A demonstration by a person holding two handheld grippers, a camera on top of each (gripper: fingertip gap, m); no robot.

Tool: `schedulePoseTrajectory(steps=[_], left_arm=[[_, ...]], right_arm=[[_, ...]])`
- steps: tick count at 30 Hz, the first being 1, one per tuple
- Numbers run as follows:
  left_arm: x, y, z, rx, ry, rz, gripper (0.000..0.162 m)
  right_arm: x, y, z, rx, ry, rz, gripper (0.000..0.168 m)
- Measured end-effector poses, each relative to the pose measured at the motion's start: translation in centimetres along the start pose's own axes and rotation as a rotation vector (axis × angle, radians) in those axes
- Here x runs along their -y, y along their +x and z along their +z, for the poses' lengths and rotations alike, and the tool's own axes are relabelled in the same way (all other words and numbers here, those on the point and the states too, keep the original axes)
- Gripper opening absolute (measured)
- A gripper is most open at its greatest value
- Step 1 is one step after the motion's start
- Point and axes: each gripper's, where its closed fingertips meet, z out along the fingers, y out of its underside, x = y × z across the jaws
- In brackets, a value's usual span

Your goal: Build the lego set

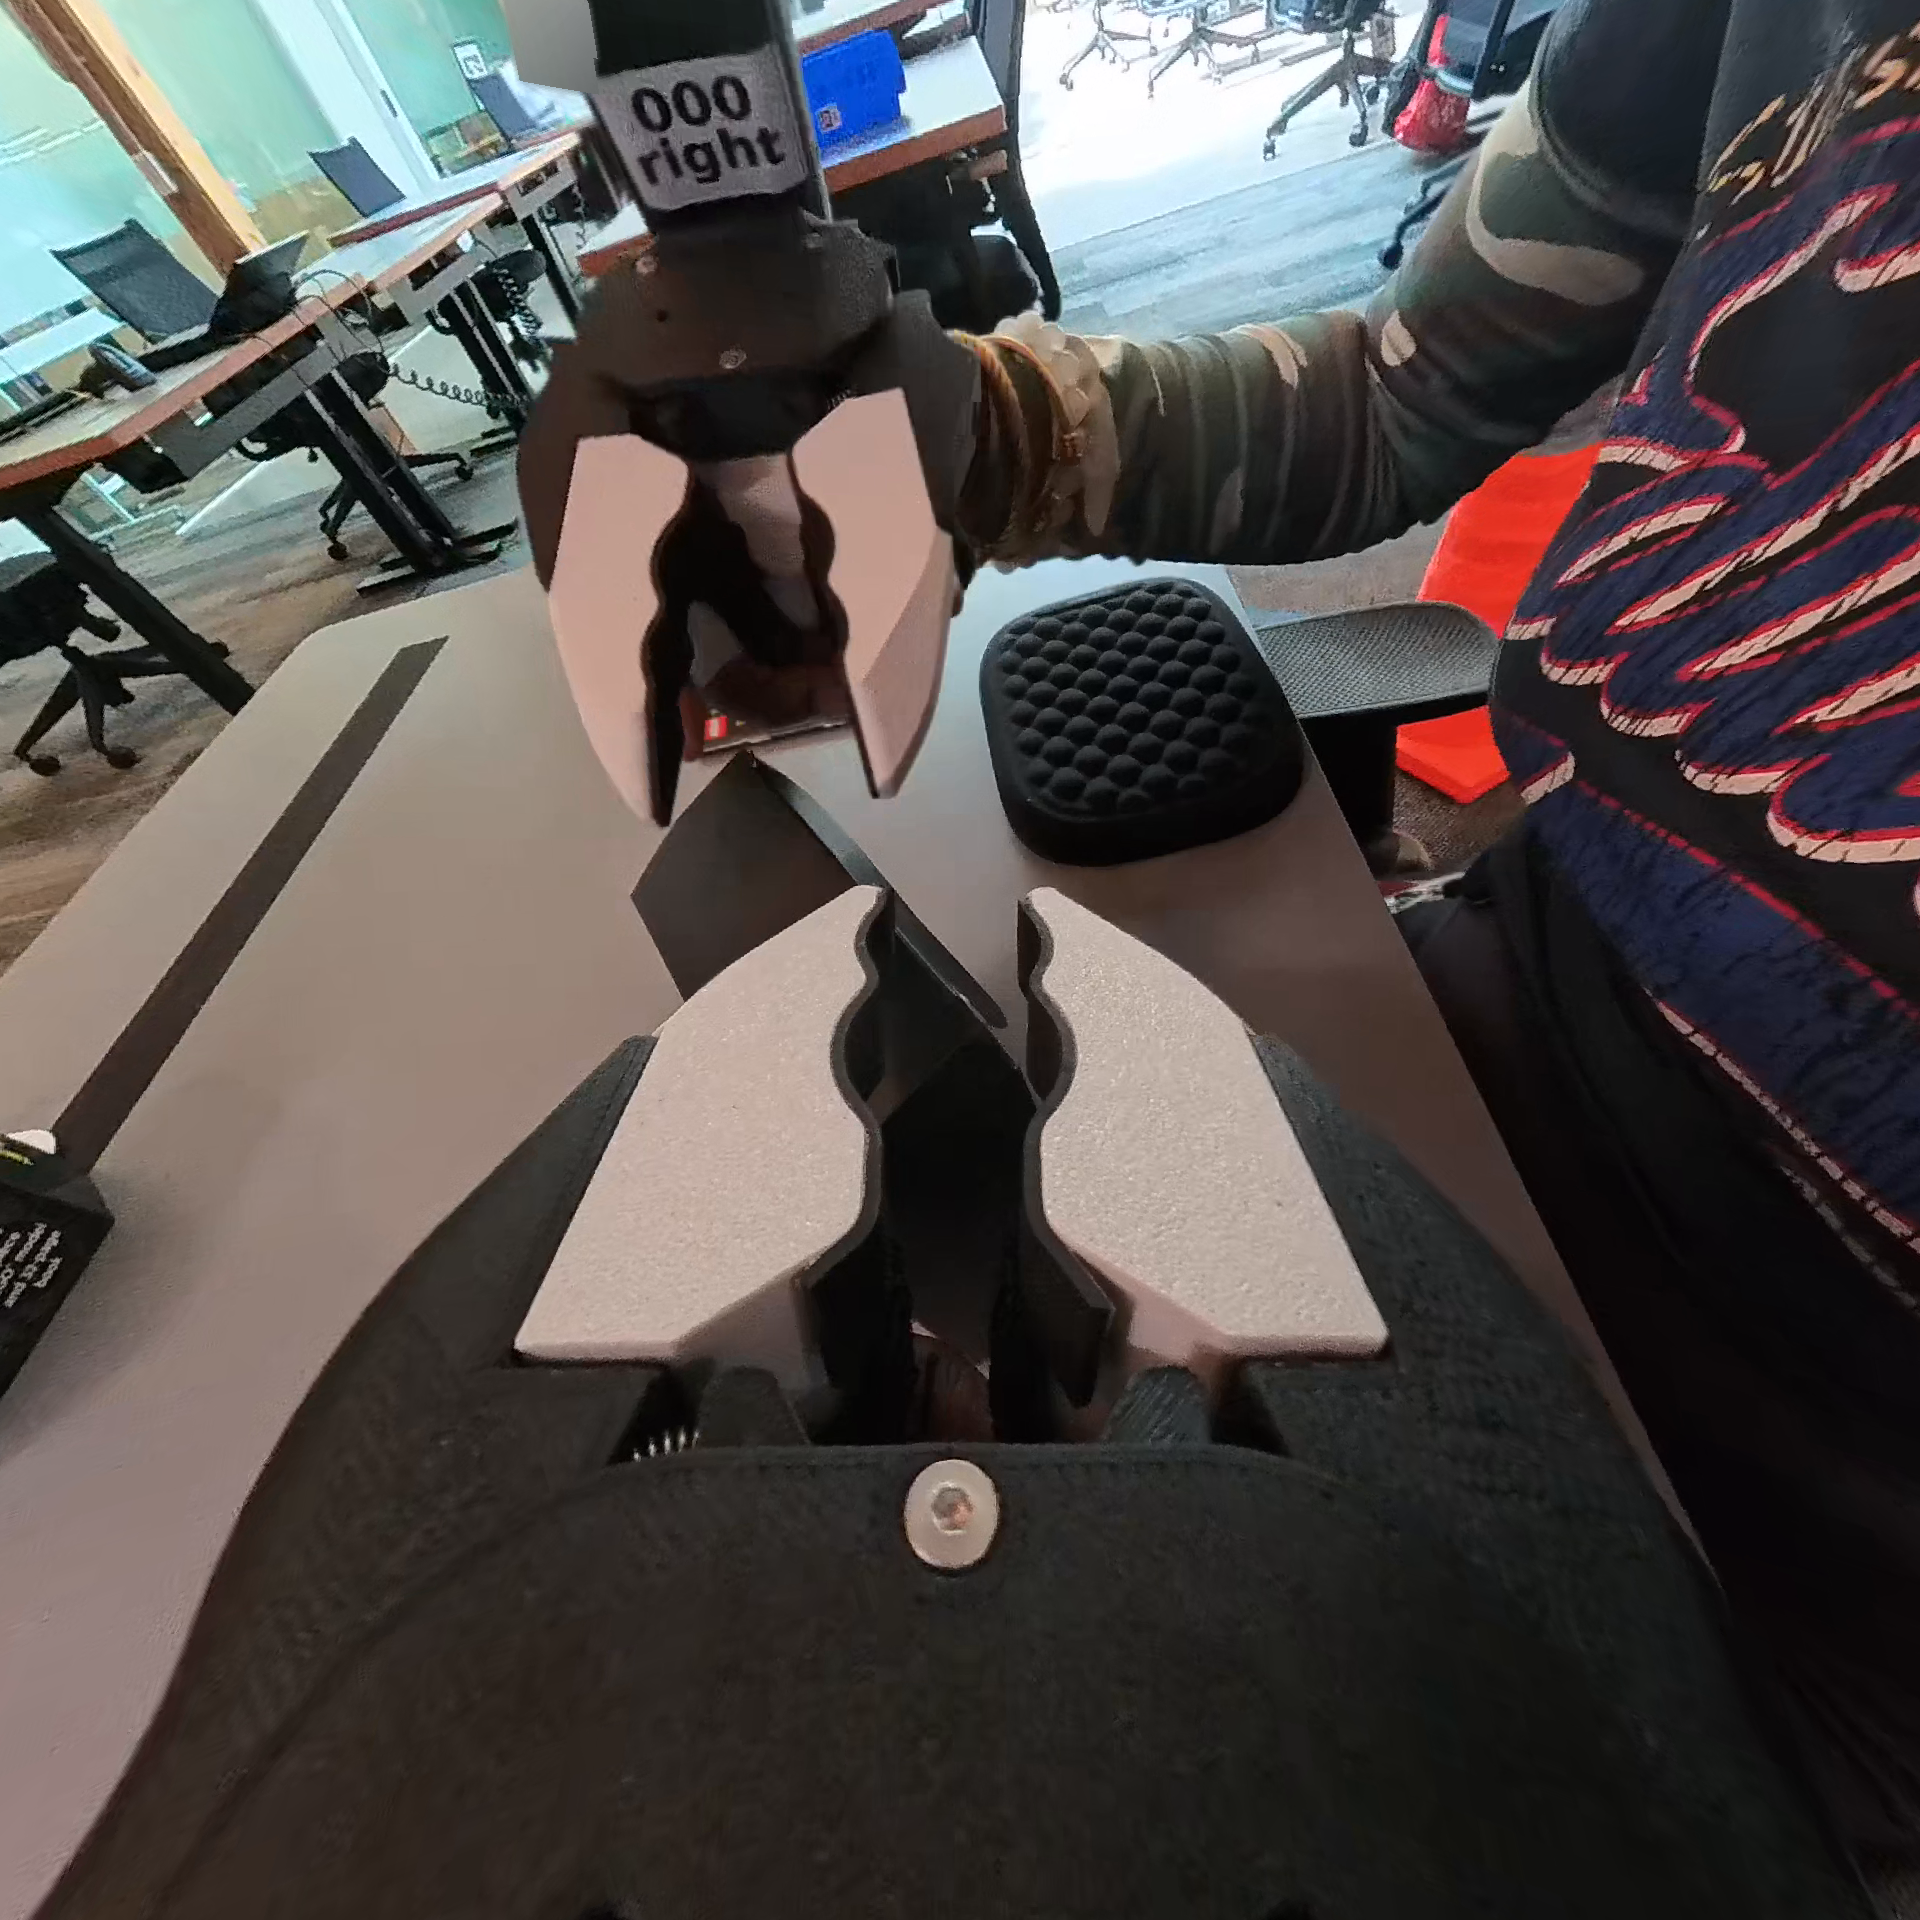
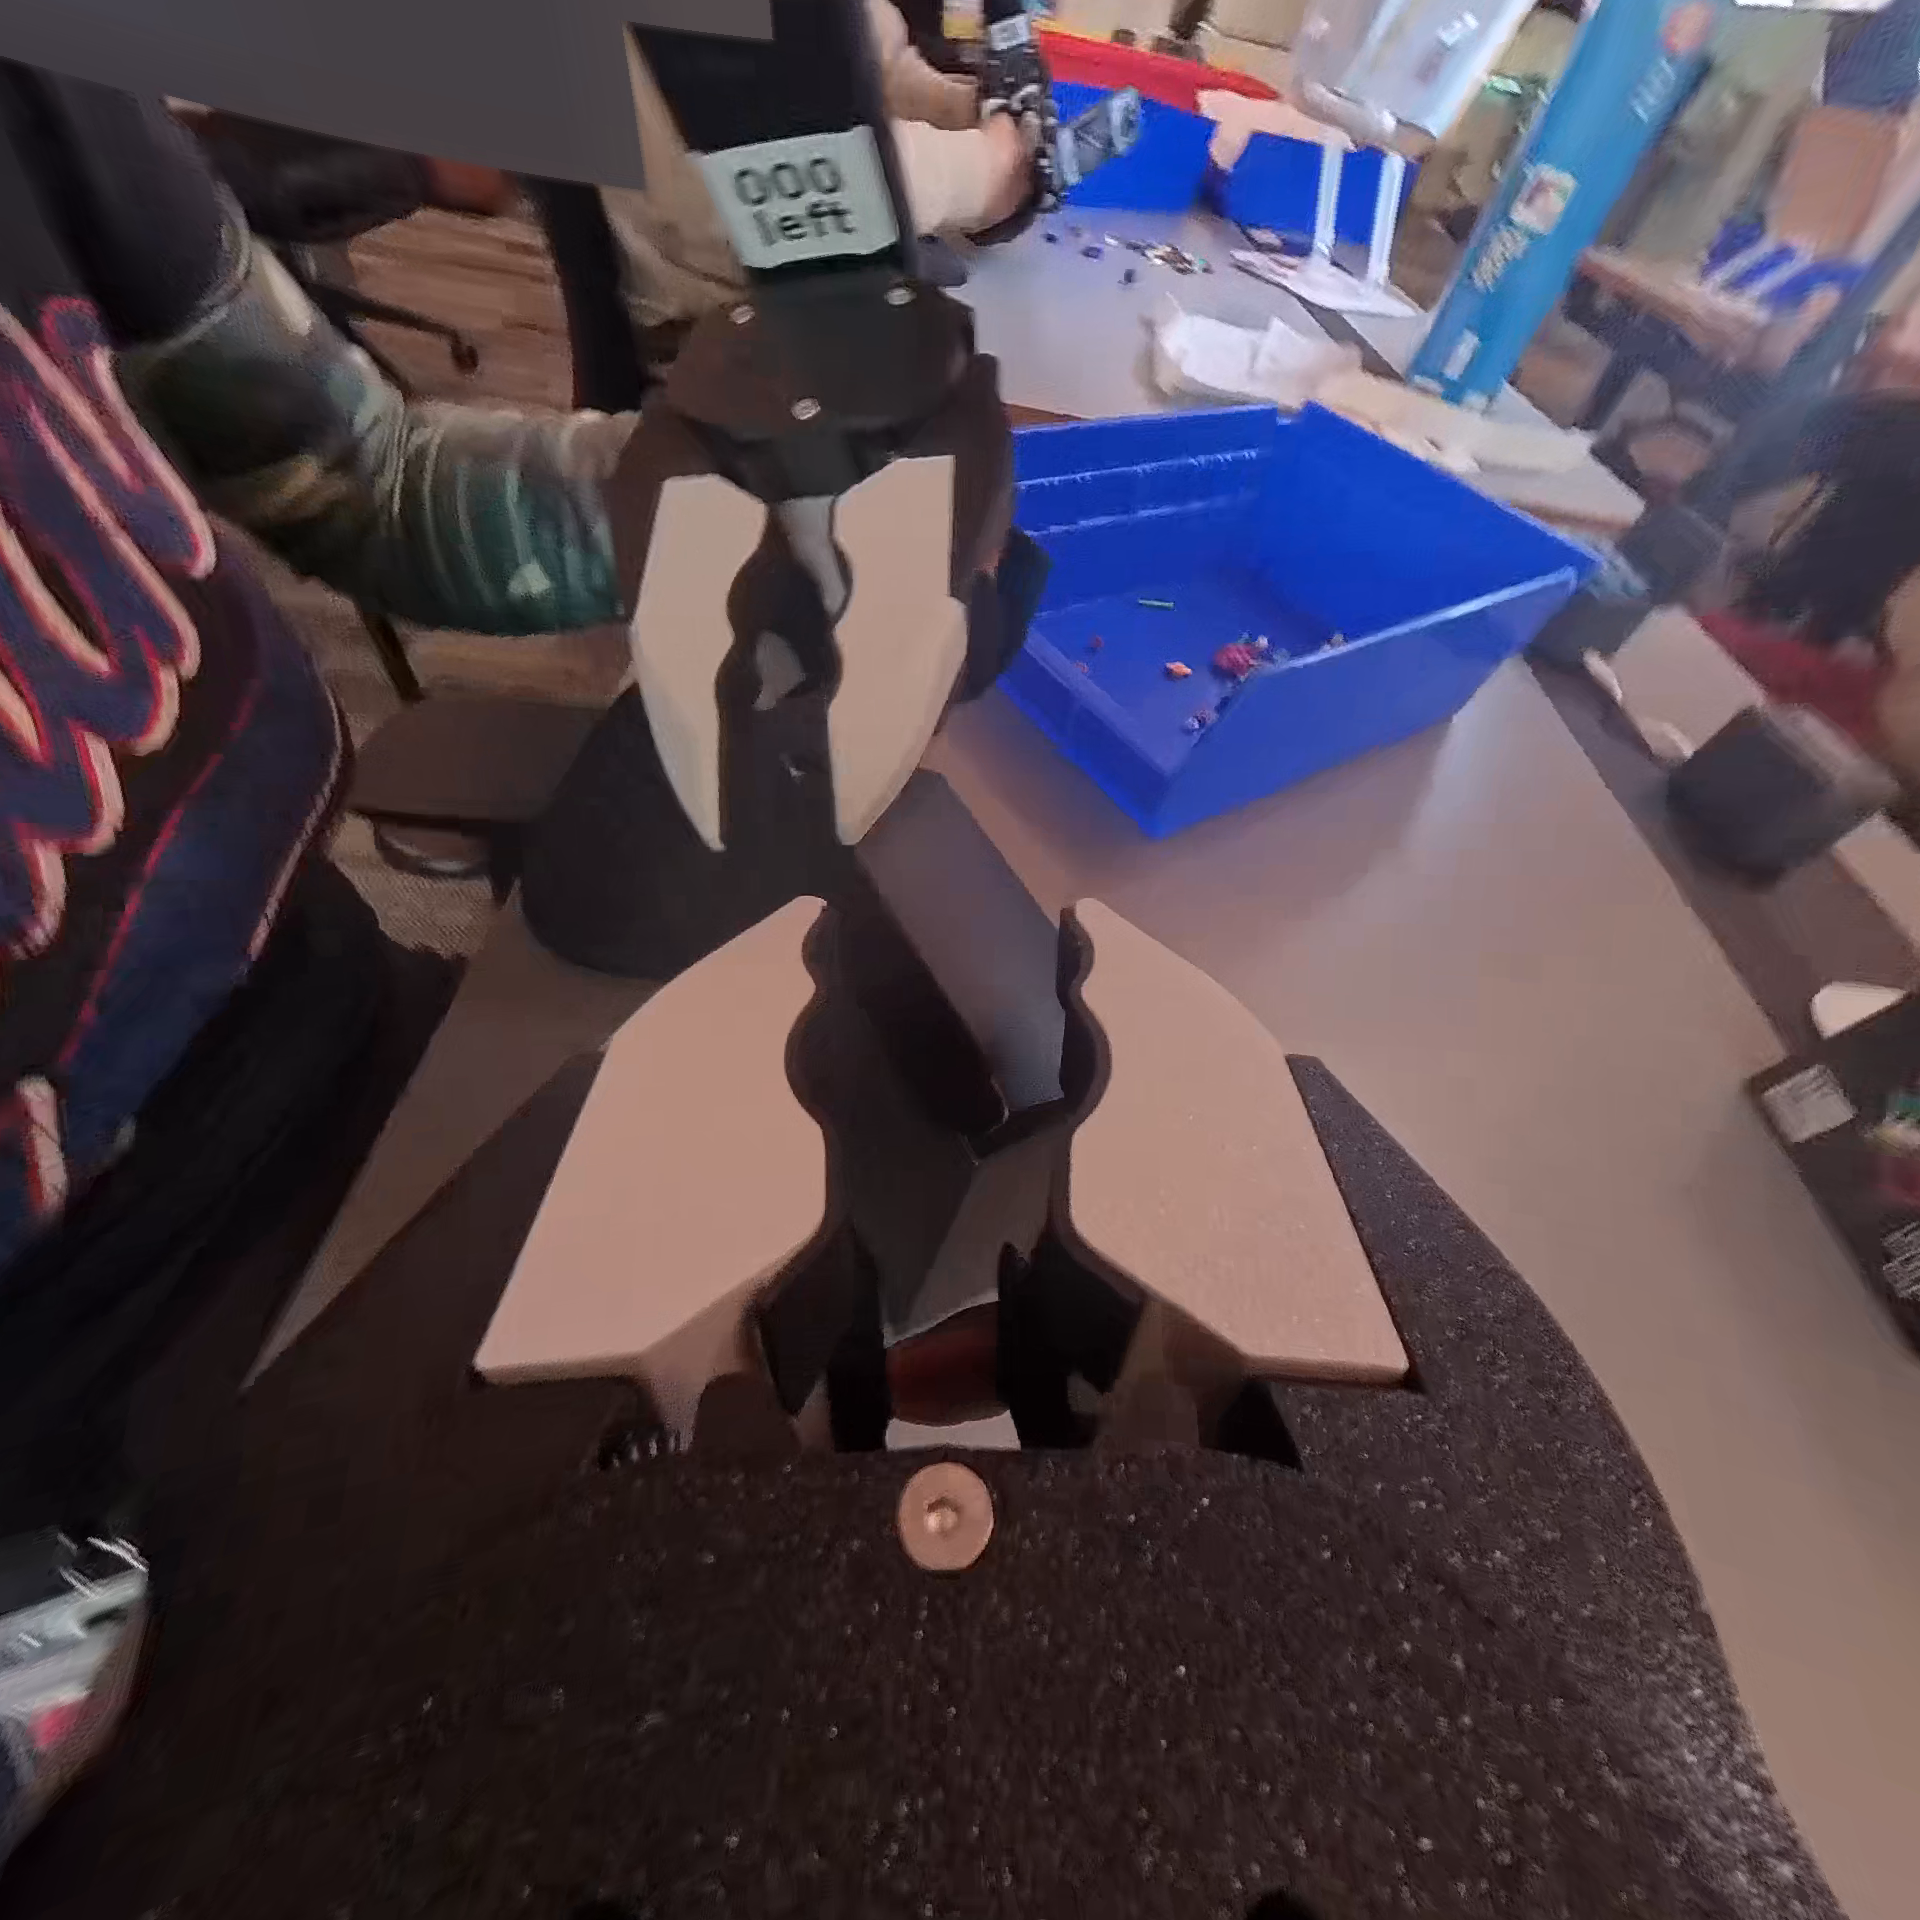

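Both tools pinch one flat black box [image 1: 769, 883] in the air between them above the grey table [image 1: 312, 935]: the left gripper [image 1: 951, 935] clamps one end, the right gripper [image 2: 945, 935] the other; a blue bin [image 2: 1351, 644] sits nearby
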Motion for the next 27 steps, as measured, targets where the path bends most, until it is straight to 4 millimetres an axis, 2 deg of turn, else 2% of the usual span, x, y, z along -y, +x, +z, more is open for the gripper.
schedulePoseTrajectory(steps=[4,11,12,14,16,17,19,21,23,27], left_arm=[[-0.1,-0.1,-0.1,-0.002,0.003,-0.01,0.023],[-0.4,0.2,0.0,-0.017,-0.008,-0.017,0.028],[-0.3,0.1,-0.1,-0.013,0.003,-0.028,0.033],[-0.1,-0.7,-0.4,0.011,0.029,-0.092,0.059],[-1.1,-1.1,-0.5,-0.021,0.001,-0.207,0.086],[-1.9,-1.0,-0.3,-0.052,-0.031,-0.26,0.09],[-3.4,-0.7,0.2,-0.108,-0.065,-0.305,0.09],[-4.1,-0.4,0.8,-0.137,-0.068,-0.298,0.084],[-4.2,-0.5,1.2,-0.118,-0.056,-0.264,0.076],[-4.3,-0.5,1.4,-0.08,-0.045,-0.219,0.073]], right_arm=[[-1.4,-0.1,0.4,0.032,-0.127,-0.173,0.041],[-2.1,-0.9,0.8,0.119,-0.233,-0.237,0.012],[-2.0,-1.0,0.7,0.124,-0.238,-0.243,0.01],[-2.1,-0.9,0.7,0.12,-0.247,-0.252,0.01],[-2.0,-0.9,0.9,0.117,-0.246,-0.259,0.011],[-2.0,-0.9,0.9,0.117,-0.246,-0.264,0.012],[-1.9,-1.1,1.0,0.118,-0.242,-0.28,0.015],[-1.9,-1.2,1.1,0.112,-0.244,-0.303,0.019],[-1.9,-1.5,1.2,0.112,-0.254,-0.327,0.022],[-2.0,-1.6,1.3,0.089,-0.28,-0.388,0.021]])
